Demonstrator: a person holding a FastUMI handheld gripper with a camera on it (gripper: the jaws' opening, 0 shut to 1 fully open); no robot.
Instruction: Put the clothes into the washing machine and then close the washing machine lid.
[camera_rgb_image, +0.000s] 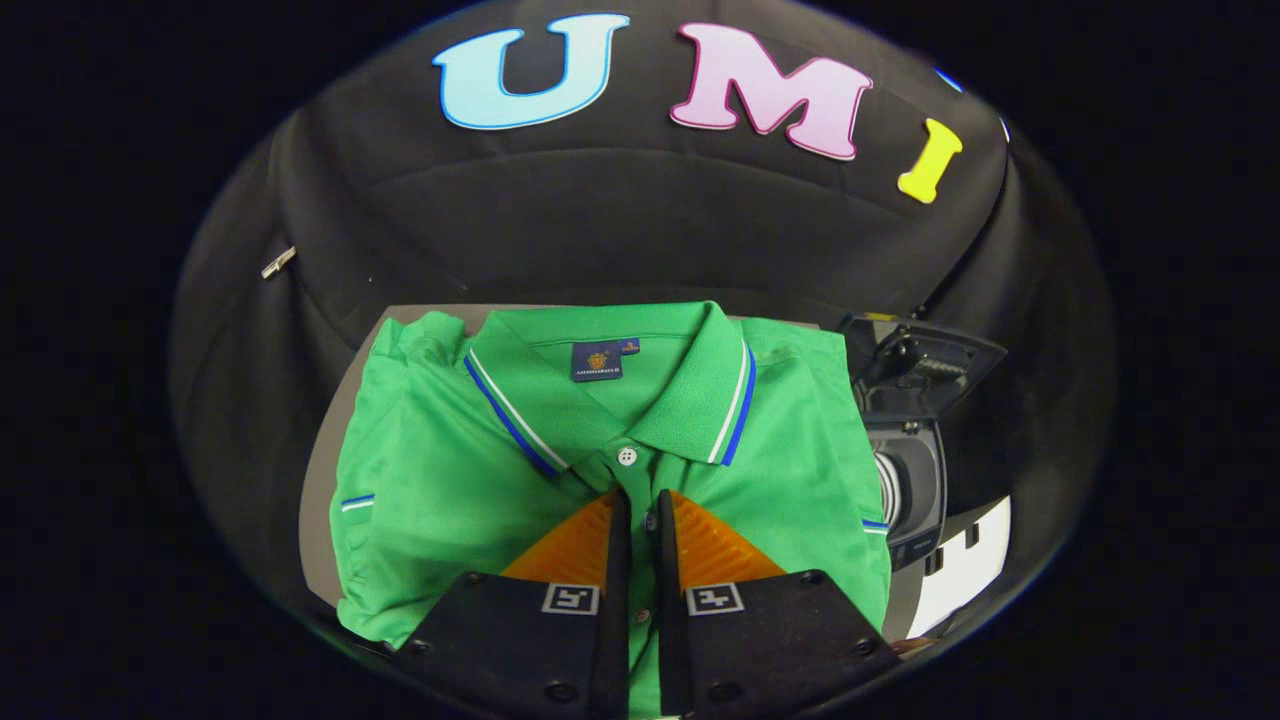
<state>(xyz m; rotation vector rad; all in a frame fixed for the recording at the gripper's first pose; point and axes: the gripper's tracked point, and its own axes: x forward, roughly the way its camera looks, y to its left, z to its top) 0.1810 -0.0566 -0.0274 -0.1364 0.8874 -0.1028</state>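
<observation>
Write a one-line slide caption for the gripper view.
Tongs nearly closed over the placket of a folded green polo shirt, with the small washing machine open beside it.

Mounted on the gripper (640, 495), looking forward along both fingers, drawn nearly together with a narrow gap. Angled steeply down and close over a folded green polo shirt (600, 440) on a grey table (318, 500). Washing machine (910, 470) just beside the shirt; black booth wall (600, 230) beyond.
</observation>
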